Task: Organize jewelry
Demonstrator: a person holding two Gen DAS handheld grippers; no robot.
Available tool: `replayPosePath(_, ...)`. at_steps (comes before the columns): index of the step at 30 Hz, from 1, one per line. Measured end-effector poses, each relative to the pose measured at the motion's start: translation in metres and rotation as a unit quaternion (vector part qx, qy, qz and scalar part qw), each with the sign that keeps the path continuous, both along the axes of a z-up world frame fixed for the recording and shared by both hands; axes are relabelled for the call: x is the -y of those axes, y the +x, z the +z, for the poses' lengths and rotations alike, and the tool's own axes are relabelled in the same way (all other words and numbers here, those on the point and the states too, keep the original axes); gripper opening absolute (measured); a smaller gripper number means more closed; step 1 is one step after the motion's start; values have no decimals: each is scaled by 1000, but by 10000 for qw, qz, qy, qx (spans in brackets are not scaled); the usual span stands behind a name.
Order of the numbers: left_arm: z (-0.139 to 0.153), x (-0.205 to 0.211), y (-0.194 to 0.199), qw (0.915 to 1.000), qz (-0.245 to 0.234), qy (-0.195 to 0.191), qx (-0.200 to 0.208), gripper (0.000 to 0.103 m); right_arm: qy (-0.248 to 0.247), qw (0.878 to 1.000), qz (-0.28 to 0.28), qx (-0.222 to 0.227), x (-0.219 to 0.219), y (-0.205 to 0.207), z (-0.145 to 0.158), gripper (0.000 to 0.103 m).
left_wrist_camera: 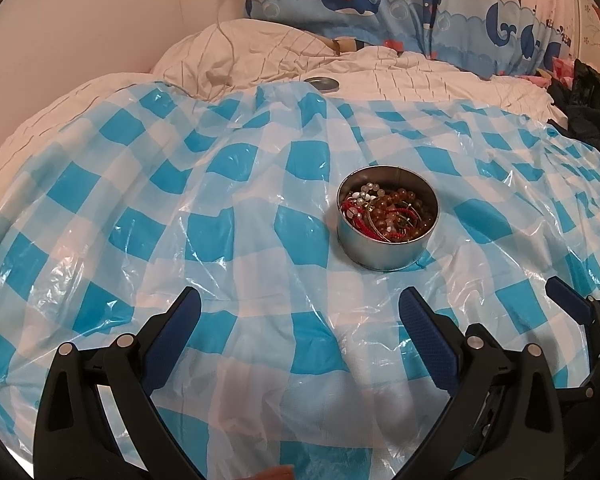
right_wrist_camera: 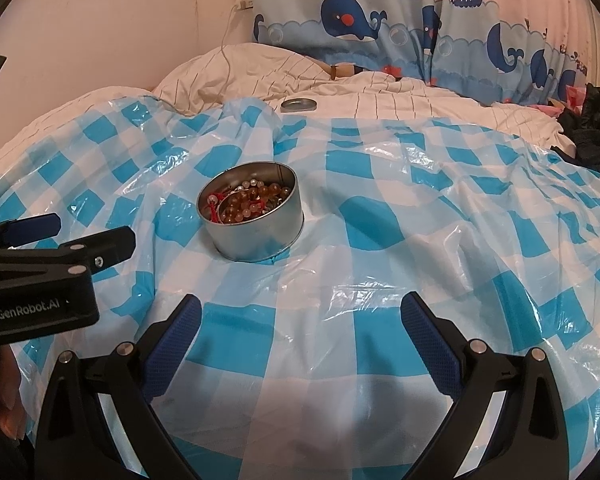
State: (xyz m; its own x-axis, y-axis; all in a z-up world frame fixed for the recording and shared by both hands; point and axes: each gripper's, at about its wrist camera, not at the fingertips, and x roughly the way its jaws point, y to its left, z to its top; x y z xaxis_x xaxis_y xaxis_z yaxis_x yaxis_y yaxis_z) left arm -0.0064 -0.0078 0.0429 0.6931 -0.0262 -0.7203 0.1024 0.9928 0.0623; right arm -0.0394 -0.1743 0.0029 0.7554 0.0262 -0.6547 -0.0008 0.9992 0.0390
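The tin (left_wrist_camera: 388,224) of beads (left_wrist_camera: 392,212) sits on the checked sheet (left_wrist_camera: 204,216), ahead of both tongs, touching neither. Left tongs (left_wrist_camera: 300,312) and right tongs (right_wrist_camera: 300,316) are both spread wide, nothing between them. Lid (left_wrist_camera: 322,83) lies past the sheet's far edge; bare sheet all around the tin.

Item count, bed surface, both wrist views

One round metal tin (left_wrist_camera: 387,240), open; one separate metal lid (left_wrist_camera: 322,83) lying beyond the checked sheet. One blue-and-white checked plastic sheet (left_wrist_camera: 236,184). Jewelry (left_wrist_camera: 388,212) inside the tin is tangled: amber-bead strands, red cords, some pale beads; number of pieces cannot be counted. Two grippers: left gripper (left_wrist_camera: 300,312), right gripper (right_wrist_camera: 301,316), two fingers each.
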Motion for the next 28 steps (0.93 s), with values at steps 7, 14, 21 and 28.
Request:
replayPosePath(7, -4, 5, 3, 9999, 72, 83, -131, 95, -20, 10000, 13, -29, -1, 0, -3, 96)
replayPosePath(14, -8, 18, 11, 9994, 144, 224, -217, 95, -17, 10000, 34, -93, 2, 1, -5, 96)
replayPosePath(21, -1, 9, 12, 9996, 146, -83, -222, 95, -54, 10000, -52, 51, 2, 1, -2, 96)
replayPosePath(28, -9, -12, 21, 9938, 265, -664, -849, 95, -110, 9999, -126, -41, 3, 3, -8, 96)
